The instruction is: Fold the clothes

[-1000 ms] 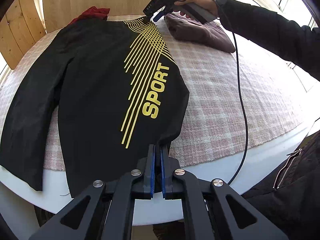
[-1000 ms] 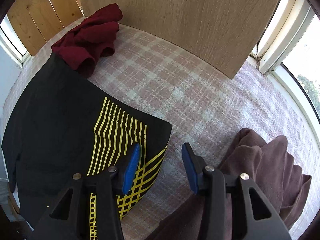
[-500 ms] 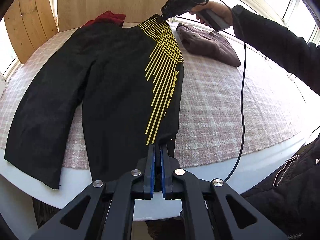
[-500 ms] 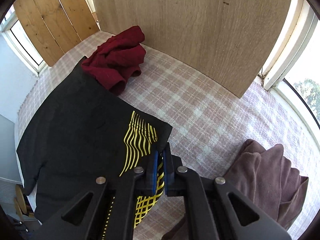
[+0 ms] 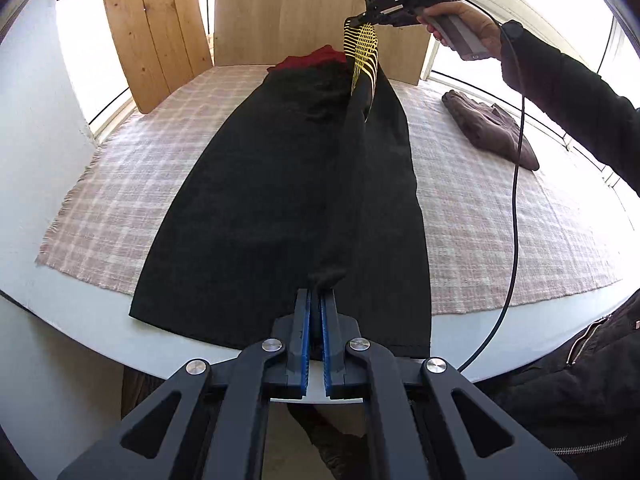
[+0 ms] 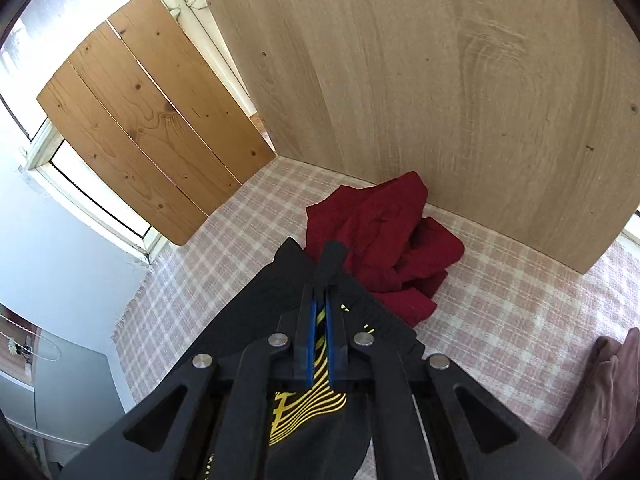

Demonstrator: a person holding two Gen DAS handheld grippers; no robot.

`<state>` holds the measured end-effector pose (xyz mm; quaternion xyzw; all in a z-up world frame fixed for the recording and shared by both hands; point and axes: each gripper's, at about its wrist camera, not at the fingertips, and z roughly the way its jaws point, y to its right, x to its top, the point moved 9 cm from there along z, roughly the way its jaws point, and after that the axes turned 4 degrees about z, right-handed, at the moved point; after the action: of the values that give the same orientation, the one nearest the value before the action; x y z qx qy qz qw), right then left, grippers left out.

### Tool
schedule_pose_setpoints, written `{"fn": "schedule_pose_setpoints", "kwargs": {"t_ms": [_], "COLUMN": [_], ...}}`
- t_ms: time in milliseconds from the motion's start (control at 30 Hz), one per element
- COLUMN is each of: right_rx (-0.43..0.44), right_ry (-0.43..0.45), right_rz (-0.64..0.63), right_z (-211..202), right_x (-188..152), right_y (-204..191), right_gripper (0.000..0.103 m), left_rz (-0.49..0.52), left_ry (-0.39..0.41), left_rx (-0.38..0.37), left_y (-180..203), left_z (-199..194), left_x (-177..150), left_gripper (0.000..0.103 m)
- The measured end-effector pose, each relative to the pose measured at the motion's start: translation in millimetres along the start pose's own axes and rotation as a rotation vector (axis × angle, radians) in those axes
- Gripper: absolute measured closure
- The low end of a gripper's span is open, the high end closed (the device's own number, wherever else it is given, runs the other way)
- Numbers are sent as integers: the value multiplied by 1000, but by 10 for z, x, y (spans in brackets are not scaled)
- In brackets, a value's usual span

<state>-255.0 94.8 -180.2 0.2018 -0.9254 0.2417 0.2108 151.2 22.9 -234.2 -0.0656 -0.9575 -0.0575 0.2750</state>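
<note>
Black matte jersey (image 5: pixel 280 208) hangs creased, pinched by left hand-held gripper (image 5: pixel 315 300) and right hand-held gripper (image 5: pixel 352 23).

Black shirt (image 5: pixel 280 200) – yellow stripes; pink plaid cloth (image 5: pixel 500 220); red garment (image 6: pixel 384 240).

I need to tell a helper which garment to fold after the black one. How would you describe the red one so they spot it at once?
Start at the checked cloth covering the table and follow it back to the big pale wooden board standing at its far edge. The red garment lies crumpled at the board's foot, just beyond the black shirt. It is the only bright red piece; the brownish garment lies off to the right.
</note>
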Motion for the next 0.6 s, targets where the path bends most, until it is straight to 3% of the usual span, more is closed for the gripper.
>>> {"fn": "schedule_pose_setpoints", "kwargs": {"t_ms": [233, 367, 567, 600], "right_rx": [-115, -234, -356, -365], "right_ry": [-68, -126, -188, -199], "right_rz": [-49, -90, -185, -202], "right_z": [1079, 1576, 1816, 1824], "right_x": [154, 130, 102, 105], "right_y": [-614, -702, -684, -699], "right_gripper": [99, 99, 93, 91], "left_rz": [-25, -57, -45, -48], "left_ry": [-75, -127, -150, -157], "left_rx": [-22, -97, -148, -158], "left_y": [-851, -1094, -1239, -1268], "left_z": [295, 487, 566, 576], "left_x": [-179, -292, -289, -298], "left_gripper": [99, 98, 94, 89]}}
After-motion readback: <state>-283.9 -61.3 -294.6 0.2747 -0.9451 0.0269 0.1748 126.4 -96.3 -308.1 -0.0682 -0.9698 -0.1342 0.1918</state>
